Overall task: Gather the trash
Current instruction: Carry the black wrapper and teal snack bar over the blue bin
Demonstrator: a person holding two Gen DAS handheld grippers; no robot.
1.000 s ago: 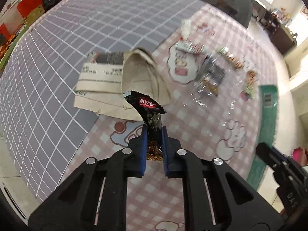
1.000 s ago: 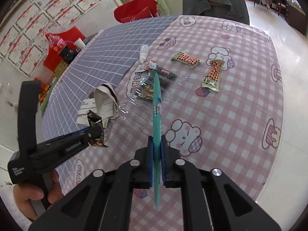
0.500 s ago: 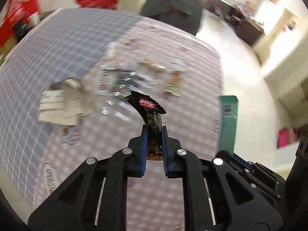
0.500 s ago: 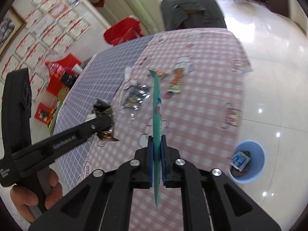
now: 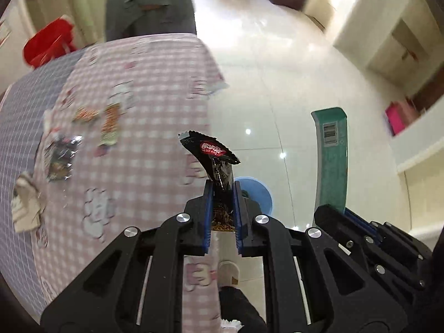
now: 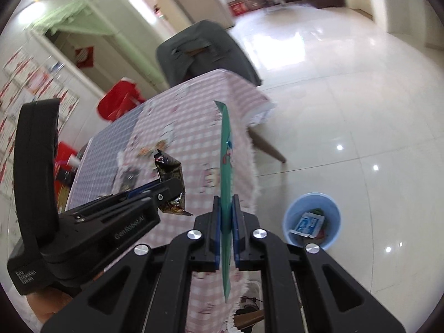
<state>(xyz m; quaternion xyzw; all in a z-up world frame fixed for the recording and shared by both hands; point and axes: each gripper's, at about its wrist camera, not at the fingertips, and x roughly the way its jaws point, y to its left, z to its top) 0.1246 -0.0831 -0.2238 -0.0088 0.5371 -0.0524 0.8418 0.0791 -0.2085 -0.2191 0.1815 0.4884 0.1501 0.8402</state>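
Note:
My left gripper (image 5: 222,191) is shut on a black snack wrapper (image 5: 212,152) with a red logo, held in the air past the table's edge; it also shows in the right wrist view (image 6: 169,177). My right gripper (image 6: 227,208) is shut on a flat teal package (image 6: 227,149), seen edge-on; it also shows in the left wrist view (image 5: 331,158). A blue trash bin (image 6: 312,220) with some trash inside stands on the floor, below and right of both grippers; part of it shows behind the left fingers (image 5: 258,191).
The table with the pink checked cloth (image 5: 144,116) lies to the left, with several wrappers (image 5: 109,123) and a paper bag (image 5: 26,202) on it. A grey covered chair (image 6: 199,52) stands at its far end. Shiny tiled floor (image 6: 347,88) spreads to the right.
Both grippers swung right, away from over the table toward the floor, each still holding its item. The blue bin has come closer in both views.

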